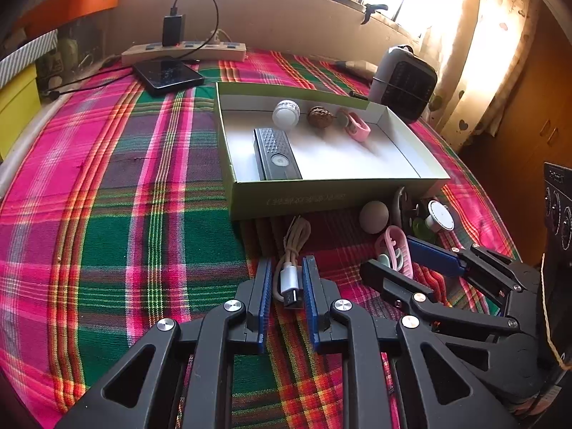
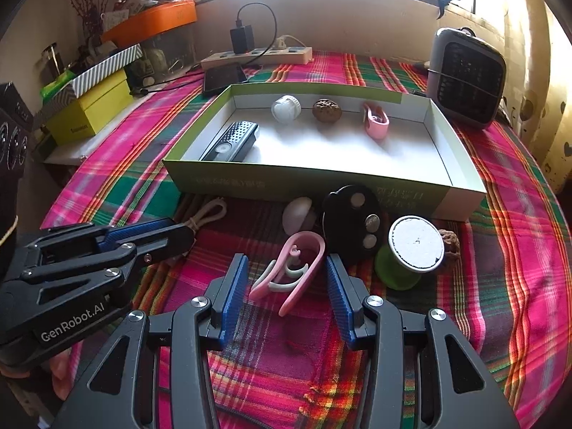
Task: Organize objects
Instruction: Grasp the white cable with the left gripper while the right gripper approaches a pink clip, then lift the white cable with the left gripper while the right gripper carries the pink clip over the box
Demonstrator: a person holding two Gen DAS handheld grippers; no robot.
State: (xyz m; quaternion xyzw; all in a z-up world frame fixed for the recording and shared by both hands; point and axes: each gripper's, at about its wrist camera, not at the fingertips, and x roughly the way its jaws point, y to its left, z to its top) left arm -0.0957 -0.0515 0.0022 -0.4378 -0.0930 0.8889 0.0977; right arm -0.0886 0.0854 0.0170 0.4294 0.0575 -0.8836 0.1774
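My left gripper (image 1: 287, 261) is shut on the silver plug end of a coiled beige USB cable (image 1: 291, 279), which lies on the plaid cloth in front of the green box (image 1: 336, 196). In the right wrist view my right gripper (image 2: 286, 258) stands open, its blue pads on either side of a pink clip (image 2: 289, 275) that lies on the cloth. The left wrist view shows that gripper (image 1: 388, 254) around the same clip (image 1: 395, 250). Inside the box (image 2: 286, 178) lie a black device (image 2: 232, 141), a white cap (image 2: 286, 109), a walnut (image 2: 326, 110) and another pink clip (image 2: 375, 121).
Just past the pink clip sit a pale ball (image 2: 298, 214), a black disc with button cells (image 2: 352, 221), a green spool (image 2: 414, 243) and a walnut (image 2: 450, 241). A heater (image 2: 464, 78) stands at the back right. A power strip (image 2: 257, 55) and a phone (image 2: 223, 77) lie at the back, with stacked boxes (image 2: 89, 107) at the left.
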